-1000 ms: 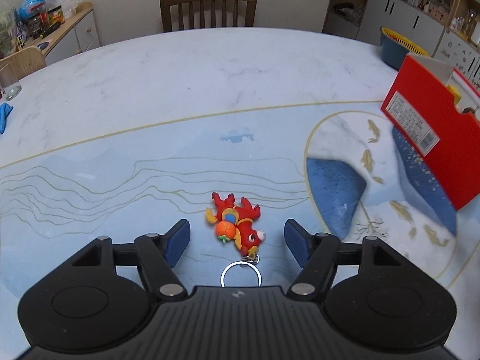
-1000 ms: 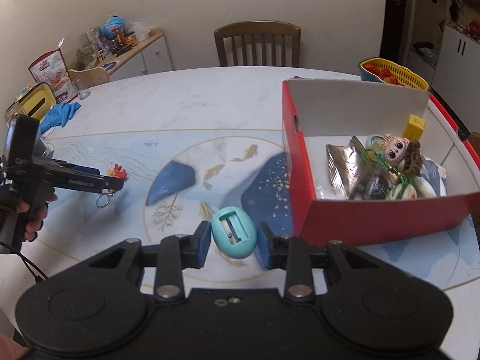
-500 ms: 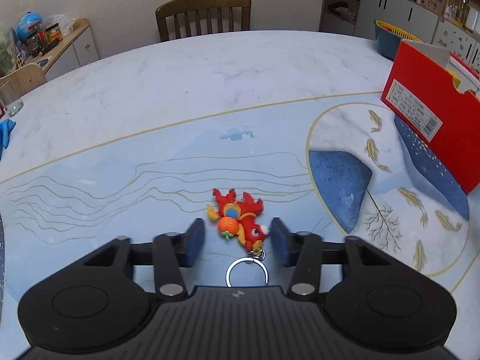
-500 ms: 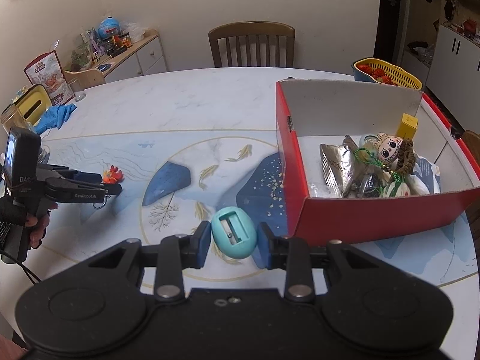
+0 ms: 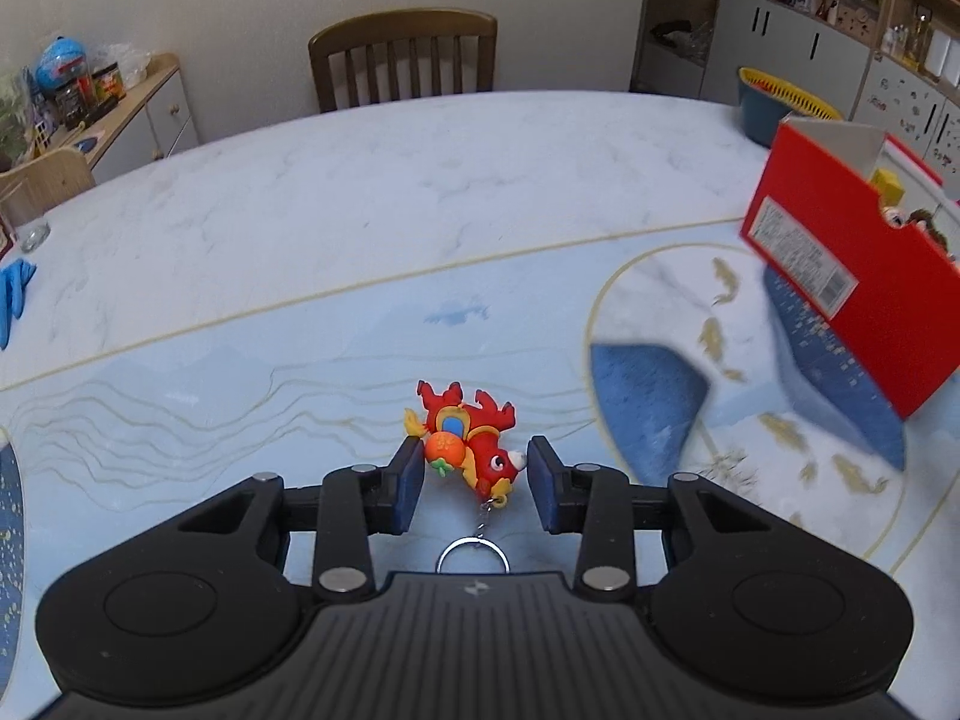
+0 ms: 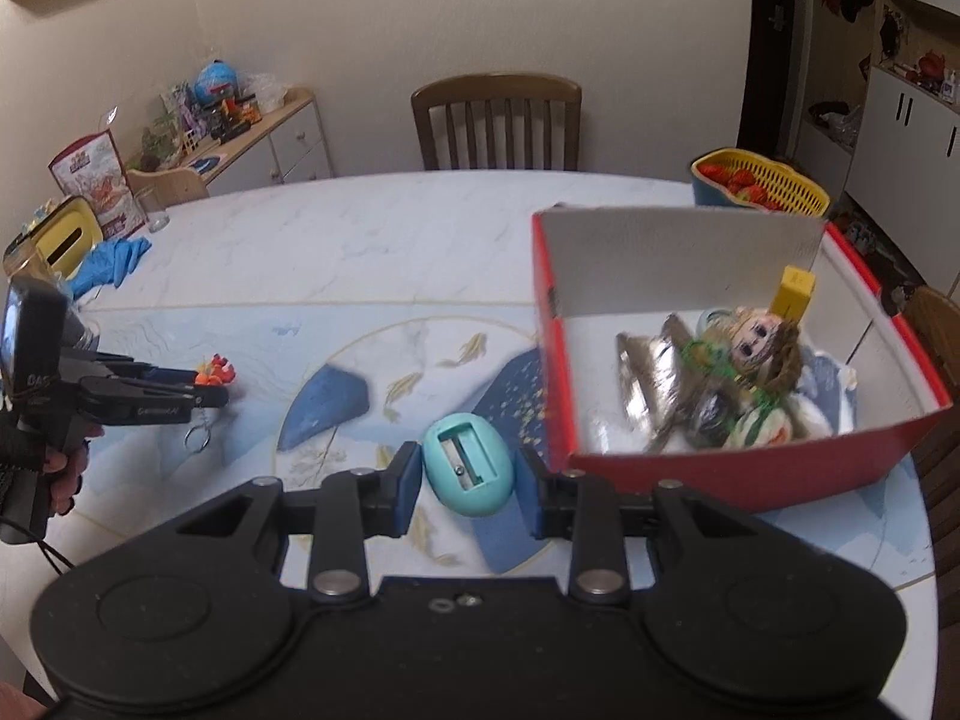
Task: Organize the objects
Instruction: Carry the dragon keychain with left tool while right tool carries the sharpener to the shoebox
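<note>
A dining room, and under me a round counter (image 6: 384, 240) with a pale marble top and a blue fish-pattern mat. In my right tongs (image 6: 467, 480) I pinch a small turquoise egg-shaped pencil sharpener (image 6: 468, 471), both pads pressed on its flanks, lifted just beside the near corner of the red cardboard box with white inside (image 6: 744, 471). That box already holds a little doll, foil packets and a yellow block. My left tongs (image 5: 474, 474) have just been closing around the red and orange rubbery fish keychain (image 5: 468, 441), which sits between the pads, its metal ring (image 5: 474, 555) hanging toward me; I judge they now grip it, though the right pad's contact is hard to confirm.

To do this well, I'd carry the sharpener up over the red wall before going in, then let go low above bare floor, clear of the doll. The keychain I'd lift slowly, since the ring may swing and catch the rim.
</note>
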`<state>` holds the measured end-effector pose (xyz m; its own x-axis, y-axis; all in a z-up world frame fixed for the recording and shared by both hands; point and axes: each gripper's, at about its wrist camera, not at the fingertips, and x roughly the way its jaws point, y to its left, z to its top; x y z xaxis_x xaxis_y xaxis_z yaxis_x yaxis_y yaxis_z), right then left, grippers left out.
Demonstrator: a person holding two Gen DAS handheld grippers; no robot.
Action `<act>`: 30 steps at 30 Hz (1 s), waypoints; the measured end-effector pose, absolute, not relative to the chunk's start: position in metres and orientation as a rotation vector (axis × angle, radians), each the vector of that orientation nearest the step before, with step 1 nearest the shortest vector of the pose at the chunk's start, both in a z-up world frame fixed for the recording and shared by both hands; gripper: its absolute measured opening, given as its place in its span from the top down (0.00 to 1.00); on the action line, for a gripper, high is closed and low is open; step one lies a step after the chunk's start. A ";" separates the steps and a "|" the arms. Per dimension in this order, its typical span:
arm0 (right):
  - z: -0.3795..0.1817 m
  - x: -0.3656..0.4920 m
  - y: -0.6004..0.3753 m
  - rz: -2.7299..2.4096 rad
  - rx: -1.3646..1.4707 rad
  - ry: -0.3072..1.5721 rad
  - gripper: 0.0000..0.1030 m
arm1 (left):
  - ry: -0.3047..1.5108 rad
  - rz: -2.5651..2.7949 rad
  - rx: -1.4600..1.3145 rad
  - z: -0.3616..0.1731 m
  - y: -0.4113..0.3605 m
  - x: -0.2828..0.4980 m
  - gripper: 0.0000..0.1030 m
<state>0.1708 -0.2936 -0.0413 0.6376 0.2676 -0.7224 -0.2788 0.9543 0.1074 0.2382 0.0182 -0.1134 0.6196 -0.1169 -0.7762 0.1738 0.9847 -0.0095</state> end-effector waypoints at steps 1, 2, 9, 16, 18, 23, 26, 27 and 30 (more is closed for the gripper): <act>-0.039 0.172 -0.297 0.310 -0.015 0.816 0.69 | 0.881 -0.173 0.065 -0.109 0.015 0.238 0.65; -0.037 0.174 -0.301 0.307 -0.016 0.810 0.69 | 0.875 -0.179 0.062 -0.104 0.012 0.238 0.65; -0.024 0.188 -0.334 0.289 -0.027 0.777 0.69 | 0.819 -0.247 0.043 -0.058 -0.025 0.239 0.65; -0.018 0.205 -0.373 0.274 -0.047 0.747 0.69 | 0.790 -0.308 0.037 -0.018 -0.075 0.250 0.65; -0.018 0.210 -0.385 0.269 -0.053 0.743 0.69 | 0.787 -0.325 0.036 -0.009 -0.092 0.254 0.65; -0.024 0.223 -0.414 0.262 -0.056 0.746 0.69 | 0.778 -0.371 0.008 0.010 -0.133 0.272 0.65; -0.029 0.232 -0.428 0.255 -0.062 0.748 0.69 | 0.763 -0.395 0.010 0.023 -0.161 0.281 0.65; -0.030 0.234 -0.433 0.256 -0.061 0.747 0.69 | 0.757 -0.403 0.016 0.026 -0.170 0.283 0.65; -0.033 0.240 -0.447 0.253 -0.060 0.744 0.69 | 0.735 -0.418 0.041 0.033 -0.198 0.290 0.65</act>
<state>0.2400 -0.4466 -0.0331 0.7073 0.2061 -0.6762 -0.2485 0.9680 0.0351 0.2896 -0.1983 0.0329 0.6636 -0.3557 -0.6581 0.3837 0.9170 -0.1086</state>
